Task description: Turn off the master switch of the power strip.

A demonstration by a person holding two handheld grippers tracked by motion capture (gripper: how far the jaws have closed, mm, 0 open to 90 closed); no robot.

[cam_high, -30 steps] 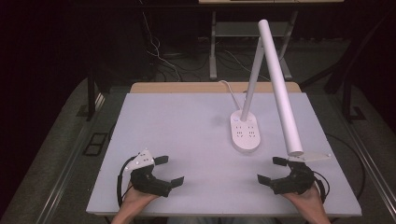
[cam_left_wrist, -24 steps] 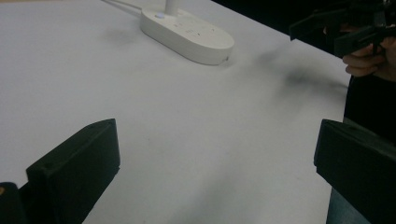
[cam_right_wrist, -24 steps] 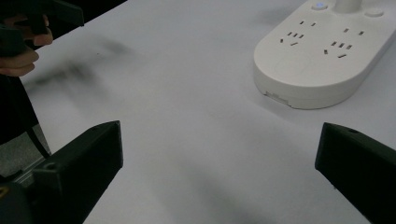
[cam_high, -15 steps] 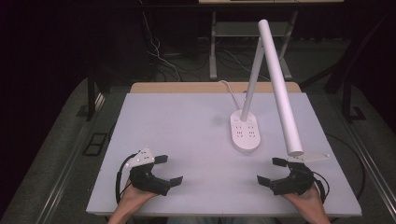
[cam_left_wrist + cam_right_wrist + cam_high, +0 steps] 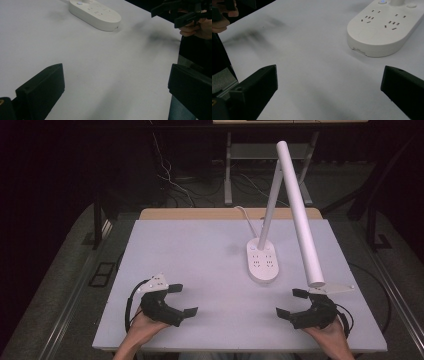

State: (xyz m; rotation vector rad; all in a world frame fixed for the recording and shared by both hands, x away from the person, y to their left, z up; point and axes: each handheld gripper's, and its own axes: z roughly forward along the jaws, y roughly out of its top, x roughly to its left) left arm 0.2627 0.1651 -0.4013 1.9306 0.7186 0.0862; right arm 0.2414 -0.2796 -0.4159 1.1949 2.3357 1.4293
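The work in hand looks like a reach for the white desk lamp (image 5: 287,215), whose oval base (image 5: 262,261) carries power sockets and sits right of centre on the pale table (image 5: 200,250), well apart from both tools. The left gripper (image 5: 181,300) rests at the near left edge with its 2 jaws spread wide and nothing between them; the right gripper (image 5: 291,303) sits at the near right edge, jaws equally parted and empty, just under the lower tip of the lamp's long tubular head (image 5: 299,215). In the right gripper view the base (image 5: 384,30) lies ahead and to the right, nearer than it does in the left gripper view (image 5: 95,13), so the right gripper seems the better choice for the approach. To do it well, I would move forward low and slowly, keep clear of the overhanging head so it isn't knocked, and close on a firm part, such as the stem (image 5: 270,200), rather than the socket face. The cord (image 5: 245,217) trailing off the far edge could drag.
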